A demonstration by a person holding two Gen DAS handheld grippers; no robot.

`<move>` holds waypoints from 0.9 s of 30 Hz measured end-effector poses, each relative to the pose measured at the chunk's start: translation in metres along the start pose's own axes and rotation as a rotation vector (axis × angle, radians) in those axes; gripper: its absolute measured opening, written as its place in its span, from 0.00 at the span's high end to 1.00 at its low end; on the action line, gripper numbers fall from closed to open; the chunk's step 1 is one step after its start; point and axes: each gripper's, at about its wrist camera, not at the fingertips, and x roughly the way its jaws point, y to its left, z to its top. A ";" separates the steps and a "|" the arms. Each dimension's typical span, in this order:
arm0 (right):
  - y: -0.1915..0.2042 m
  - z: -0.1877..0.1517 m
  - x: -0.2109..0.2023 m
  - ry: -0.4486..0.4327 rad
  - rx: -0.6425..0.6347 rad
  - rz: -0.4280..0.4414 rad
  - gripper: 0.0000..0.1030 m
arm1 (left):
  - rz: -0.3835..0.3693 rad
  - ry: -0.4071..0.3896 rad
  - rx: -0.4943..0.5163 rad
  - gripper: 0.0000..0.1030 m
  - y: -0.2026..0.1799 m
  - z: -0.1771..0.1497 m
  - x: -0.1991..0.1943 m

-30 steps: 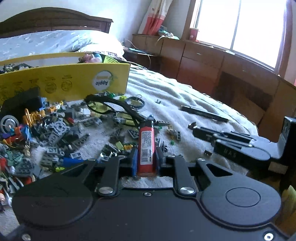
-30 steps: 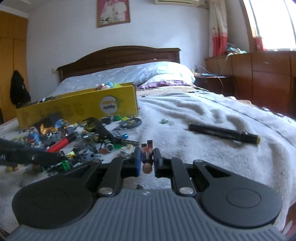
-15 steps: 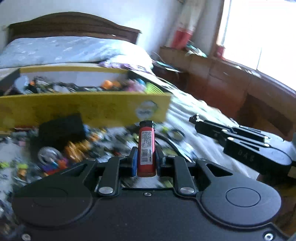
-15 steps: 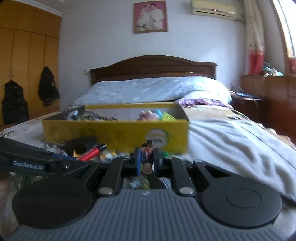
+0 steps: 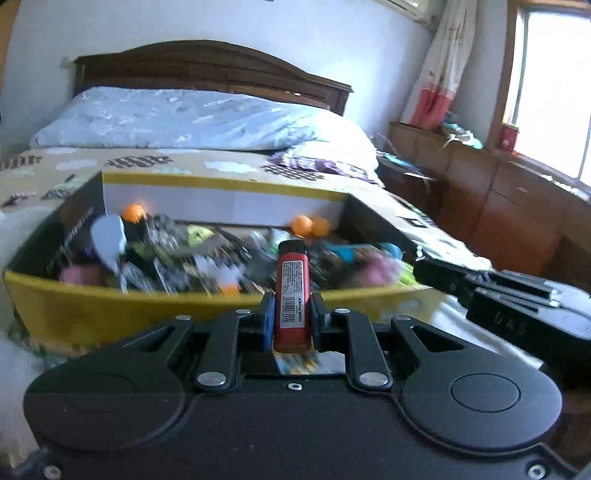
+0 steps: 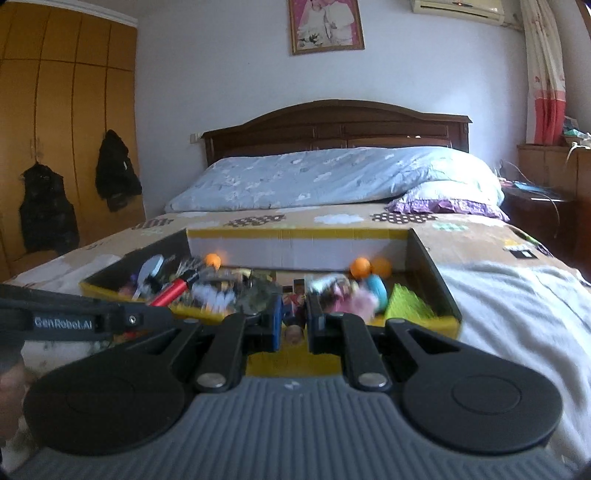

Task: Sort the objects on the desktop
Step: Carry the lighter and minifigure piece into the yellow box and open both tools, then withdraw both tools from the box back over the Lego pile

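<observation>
**benchmonkey:** What's your left cam showing? Mostly curious about the room and what everything's sitting on.

**me:** Left wrist view: my left gripper [image 5: 291, 325] is clamped on a red lighter [image 5: 292, 295], standing upright between the fingers, black cap up, label facing the camera. Right behind it is the yellow box [image 5: 74, 314], an open cardboard tray sitting on the bed [image 5: 44, 173]. It's packed with blurry toy clutter, including orange balls [image 5: 310, 225] against the white far wall. Farther back there's a light blue pillow [image 5: 192, 118] and a dark wooden headboard [image 5: 207, 70]. To the right, wooden cabinets [image 5: 509, 206] run under a bright window [image 5: 554, 85], with a red and white curtain [image 5: 439, 70] in the corner. The right gripper [image 5: 436, 271] pokes in from the right edge, close to the box's right end.

**benchmonkey:** And the other side?

**me:** Right wrist view: that gripper [image 6: 293, 321] is closed on a small toy figure [image 6: 294, 306], pinched between the fingers just at the box's [image 6: 447, 321] near wall. The figure's too blurred for me to give details. The left gripper reaches in from the left, with the lighter [image 6: 173, 291] over the box's left half. A white blanket [image 6: 517, 295] covers the near right of the bed. Far wall is white with a framed photo [image 6: 326, 26] above the headboard and an air conditioner [image 6: 456, 8] top right. Orange wardrobe doors [image 6: 66, 122] on the left have dark jackets [image 6: 116, 170] hanging on them.
</observation>
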 end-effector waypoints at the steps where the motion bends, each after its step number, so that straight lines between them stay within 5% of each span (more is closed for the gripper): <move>1: 0.001 0.005 0.011 0.001 0.006 -0.001 0.85 | 0.015 0.004 0.006 0.83 0.002 0.005 0.008; 9: 0.000 0.016 0.083 0.021 0.029 -0.035 0.85 | 0.116 0.039 0.011 0.83 0.027 0.031 0.071; 19: -0.012 -0.006 0.106 0.024 0.005 -0.057 0.84 | 0.160 0.039 0.069 0.79 0.038 0.028 0.120; 22: -0.016 -0.007 0.106 0.019 0.019 -0.052 0.75 | 0.166 0.026 0.089 0.61 0.034 0.029 0.127; 24: -0.016 -0.008 0.105 0.004 0.020 -0.052 0.49 | 0.156 0.026 0.085 0.48 0.033 0.029 0.129; 27: -0.013 -0.009 0.102 -0.018 0.007 -0.040 0.39 | 0.156 0.018 0.096 0.29 0.028 0.029 0.130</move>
